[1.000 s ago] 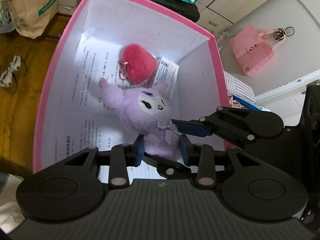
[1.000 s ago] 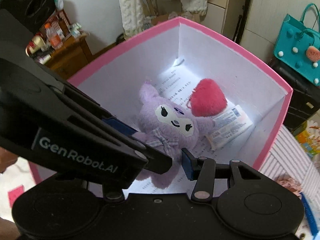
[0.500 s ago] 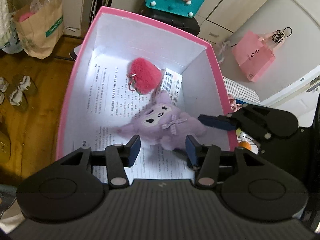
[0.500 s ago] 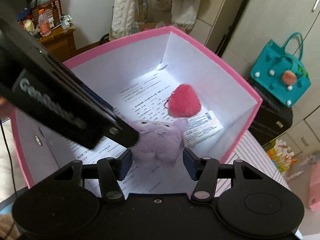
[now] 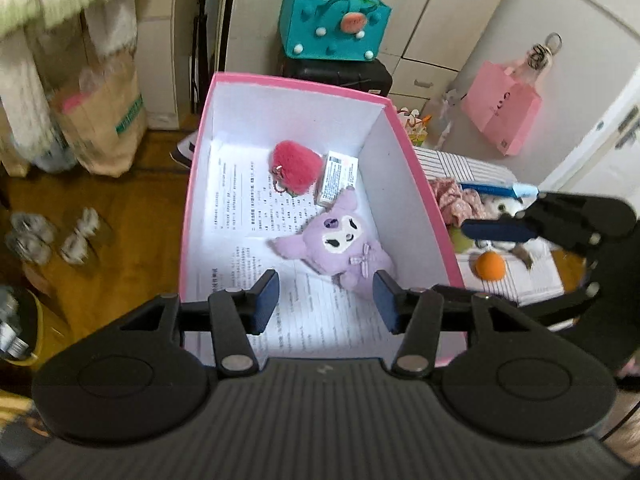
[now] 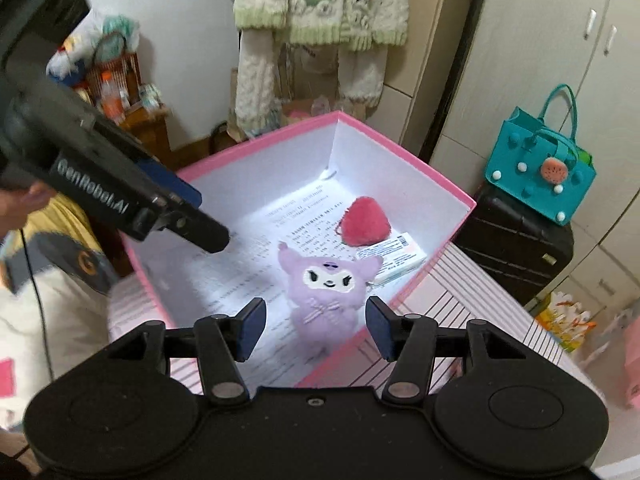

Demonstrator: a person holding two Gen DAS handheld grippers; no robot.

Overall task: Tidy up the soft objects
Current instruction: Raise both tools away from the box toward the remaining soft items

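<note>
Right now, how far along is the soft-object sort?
Done: the purple plush and the pink fuzzy plush lie in the pink box, beside a small carton. In hand: nothing; the left claw and right claw are both open above the box. Left: an orange ball and more soft things outside the box, partly hidden.

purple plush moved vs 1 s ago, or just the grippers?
Yes. The purple plush was released from the left gripper and now lies face-up on the printed paper, below the small white carton.
</note>
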